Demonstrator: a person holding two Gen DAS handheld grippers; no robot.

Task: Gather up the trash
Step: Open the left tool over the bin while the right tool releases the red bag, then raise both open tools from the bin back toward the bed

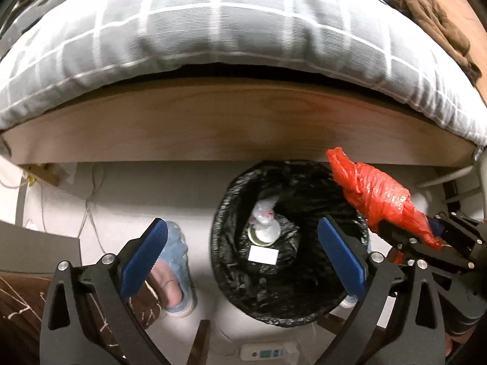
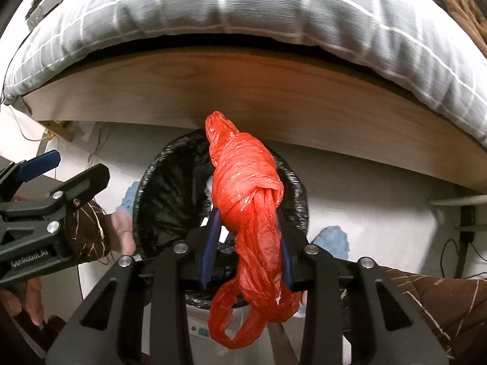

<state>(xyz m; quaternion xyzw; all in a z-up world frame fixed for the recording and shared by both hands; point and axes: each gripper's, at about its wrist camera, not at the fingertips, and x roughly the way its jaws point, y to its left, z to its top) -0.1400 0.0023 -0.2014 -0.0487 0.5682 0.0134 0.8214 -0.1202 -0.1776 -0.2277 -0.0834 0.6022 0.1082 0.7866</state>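
1. You face a bed (image 1: 231, 121): a grey checked quilt (image 1: 213, 30) hangs over its wooden side board, and the white floor (image 1: 146, 188) runs beneath it.
2. The bin (image 1: 286, 301), lined with a black bag, stands on the floor just in front of the board. A white card (image 1: 263, 255), a can (image 1: 264, 233) and a clear plastic wad (image 1: 264, 211) lie at its bottom.
3. Your right gripper (image 2: 247, 249) pinches a knotted red bag (image 2: 246, 188), its blue pads pressed against both sides below the knot. The bag sits above the bin's mouth, its knotted end pointing toward the bed and its loose handles hanging back over the gripper.
4. Your left gripper (image 1: 242, 252) holds nothing; its jaws stand spread wide, one pad over the bin, the other over your foot in a blue slipper (image 1: 179, 273).
5. A white power strip (image 1: 264, 353) lies on the floor just beside the bin on your side.
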